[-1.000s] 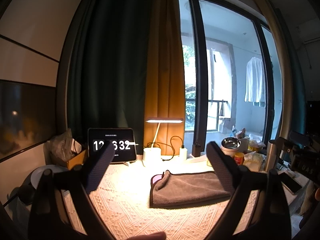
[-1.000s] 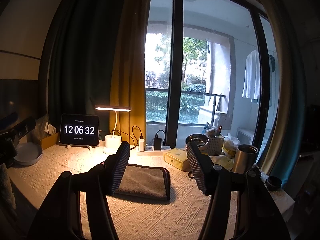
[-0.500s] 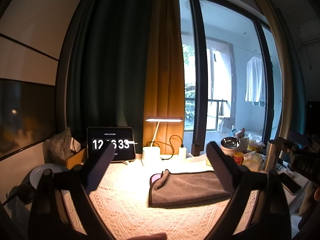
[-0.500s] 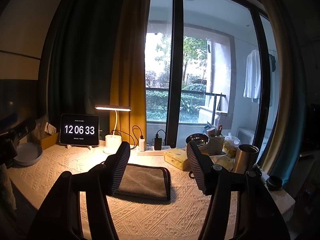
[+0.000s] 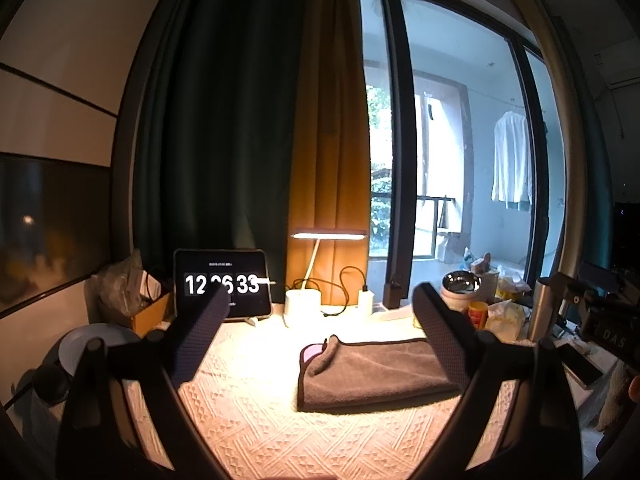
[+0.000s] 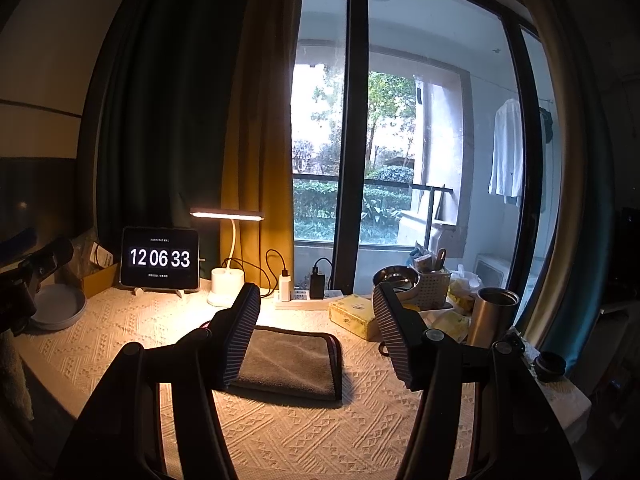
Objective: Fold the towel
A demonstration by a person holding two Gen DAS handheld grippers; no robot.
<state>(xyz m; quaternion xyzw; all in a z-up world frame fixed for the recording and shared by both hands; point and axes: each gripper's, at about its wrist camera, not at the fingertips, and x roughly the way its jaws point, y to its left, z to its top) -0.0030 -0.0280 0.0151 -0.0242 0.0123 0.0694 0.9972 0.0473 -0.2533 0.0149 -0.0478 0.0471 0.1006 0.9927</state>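
While you hold both above the tabletop [image 5: 256,432], your left hand-held gripper [image 5: 320,332] gapes wide, gripping nothing. Tablet clock [image 6: 160,258] sits mid-left of the frame, lit lamp [image 6: 226,216] beside it. Folded grey towel [image 6: 290,362] lies flat at lower centre. Your right hand-held gripper [image 6: 316,332] is spread wide too, empty, towel showing between its fingers.

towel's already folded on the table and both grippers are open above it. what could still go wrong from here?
1. The grey towel has a corner flipped up at its left end, showing pink; a careless grab there could undo the fold.
2. The yellow tin and steel cup stand close on the towel's right; a swing by the right gripper might knock them.
3. The left gripper is near the lamp and its cable.
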